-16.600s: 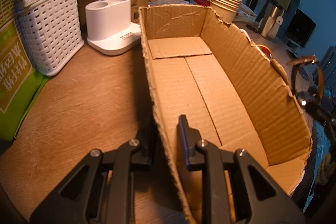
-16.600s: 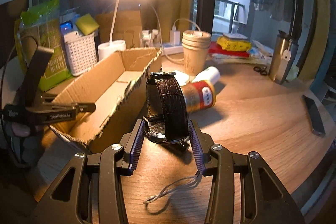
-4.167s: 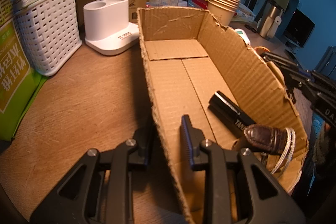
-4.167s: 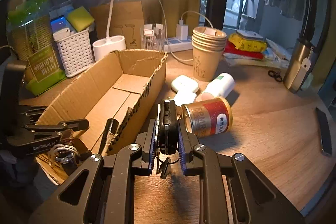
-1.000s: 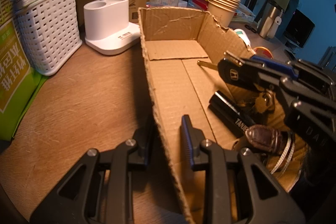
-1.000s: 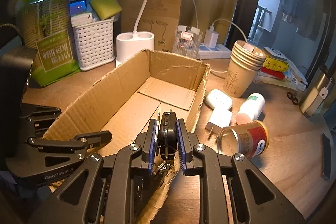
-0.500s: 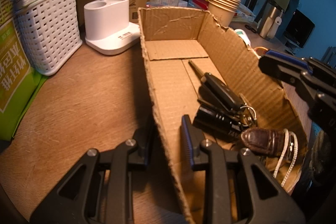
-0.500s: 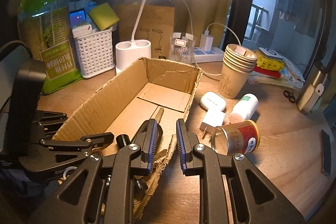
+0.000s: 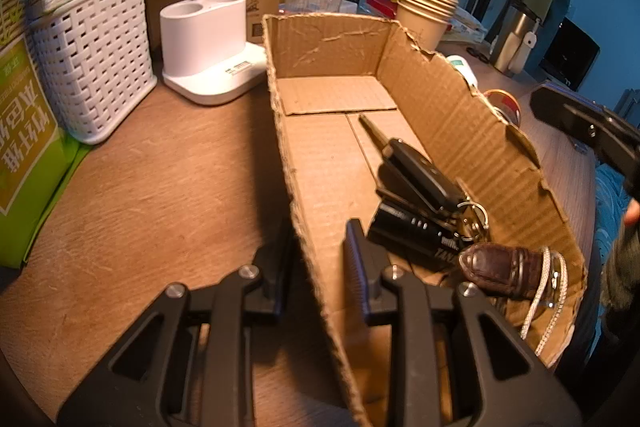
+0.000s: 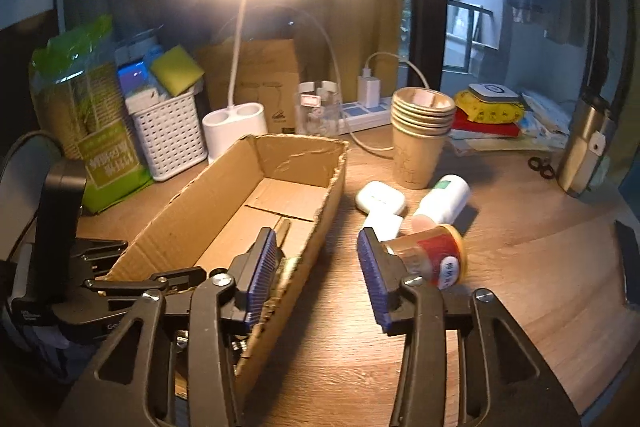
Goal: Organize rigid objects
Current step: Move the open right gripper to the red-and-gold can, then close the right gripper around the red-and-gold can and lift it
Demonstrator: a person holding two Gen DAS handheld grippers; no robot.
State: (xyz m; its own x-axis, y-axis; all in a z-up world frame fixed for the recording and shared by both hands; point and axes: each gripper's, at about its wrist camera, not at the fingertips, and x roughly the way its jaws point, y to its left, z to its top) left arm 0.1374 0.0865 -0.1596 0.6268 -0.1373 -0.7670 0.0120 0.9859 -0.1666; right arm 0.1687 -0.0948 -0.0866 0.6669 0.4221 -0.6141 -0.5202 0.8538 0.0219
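Observation:
A long open cardboard box [image 9: 328, 47] lies on the wooden desk. My left gripper [image 9: 316, 261] is shut on its near left wall, one finger inside and one outside. Inside lie a black car key [image 9: 416, 171] with a key ring, a black cylinder [image 9: 412, 233] and a brown-strapped watch [image 9: 500, 263] with a pale cord. My right gripper [image 10: 316, 243] hovers over the box's right wall, jaws opening, nothing between them. A red tin can [image 10: 436, 259], a white bottle [image 10: 444, 199], a white case [image 10: 380, 199] and a charger [image 10: 382, 221] lie on the desk right of the box.
A white basket [image 9: 92, 67], a green bag [image 9: 24, 147] and a lamp base [image 9: 208, 43] stand left of and behind the box. Stacked paper cups [image 10: 420, 139], a power strip, a steel flask [image 10: 584, 147] and scissors [image 10: 540, 165] sit at the back right.
My right gripper let the car key go into the box, then drew back to the right of the box and spread its jaws. The left gripper kept its grip on the wall.

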